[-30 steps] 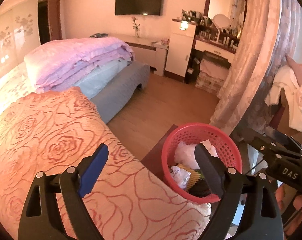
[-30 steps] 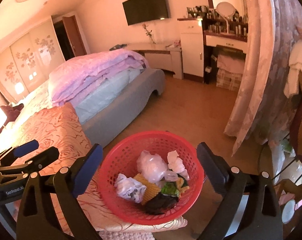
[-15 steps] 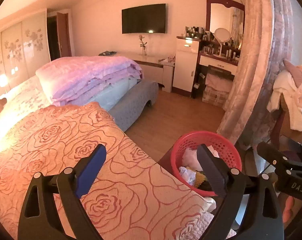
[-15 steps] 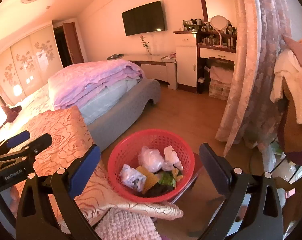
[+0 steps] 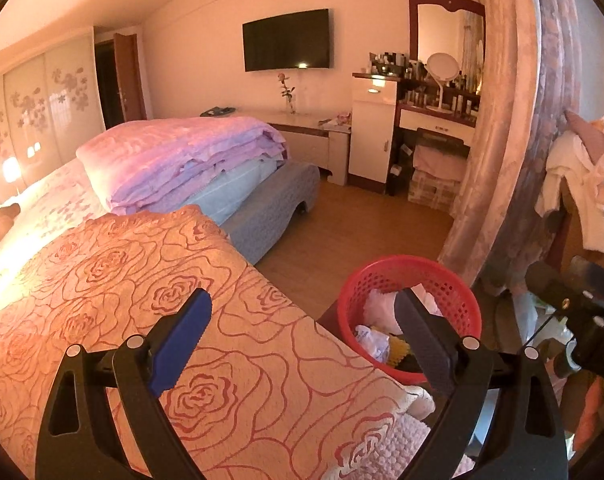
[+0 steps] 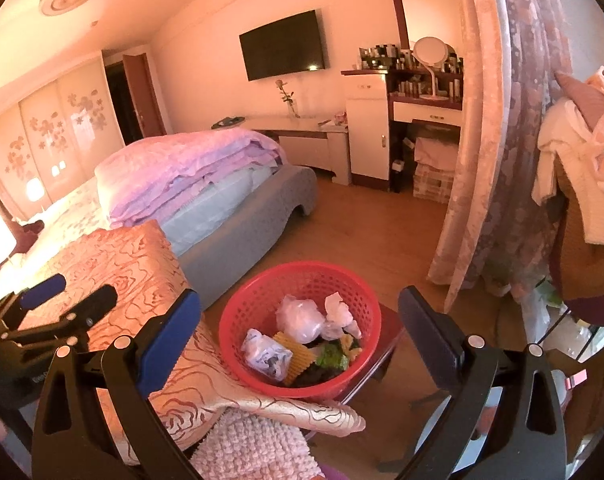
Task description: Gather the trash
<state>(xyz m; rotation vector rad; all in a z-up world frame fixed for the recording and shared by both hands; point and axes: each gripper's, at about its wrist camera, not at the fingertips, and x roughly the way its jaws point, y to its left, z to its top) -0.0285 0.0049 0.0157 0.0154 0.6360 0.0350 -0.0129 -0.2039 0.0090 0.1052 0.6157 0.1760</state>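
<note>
The round red plastic mesh basket (image 6: 299,320) sits on a small dark red stool (image 6: 386,338) on the wooden floor (image 6: 366,236), right against the edge of the bed. Inside it lies the trash: a crumpled clear plastic bag (image 6: 299,316), a scrunched white tissue (image 6: 336,304), a printed white wrapper (image 6: 263,354), a ridged yellow piece (image 6: 295,354) and something green and dark (image 6: 332,356) at the bottom. From my left wrist view the same basket (image 5: 454,300) shows low on the right, partly behind one finger.

My right gripper (image 6: 299,326) hangs above and in front of the basket with its fingers spread wide, holding nothing; the basket appears between them. My left gripper (image 5: 302,326) is spread just as wide and empty, held over the orange rose-patterned bedspread (image 5: 101,280), beside the basket. Each gripper shows at the edge of the other's view.

The bedspread's corner hangs down just in front of the basket, with a knobbly pink textured cloth (image 6: 253,444) under it. Further up the bed lies a folded stack of pink and lilac quilts (image 6: 189,168) on a grey bed frame (image 6: 253,216). Beyond stand a long white dresser (image 6: 302,136), a black wall-mounted television (image 6: 283,46) and a vanity with a round mirror (image 6: 430,54). A patterned pink curtain (image 6: 498,120) hangs to the right, near pale clothes on a rack (image 6: 578,168)
</note>
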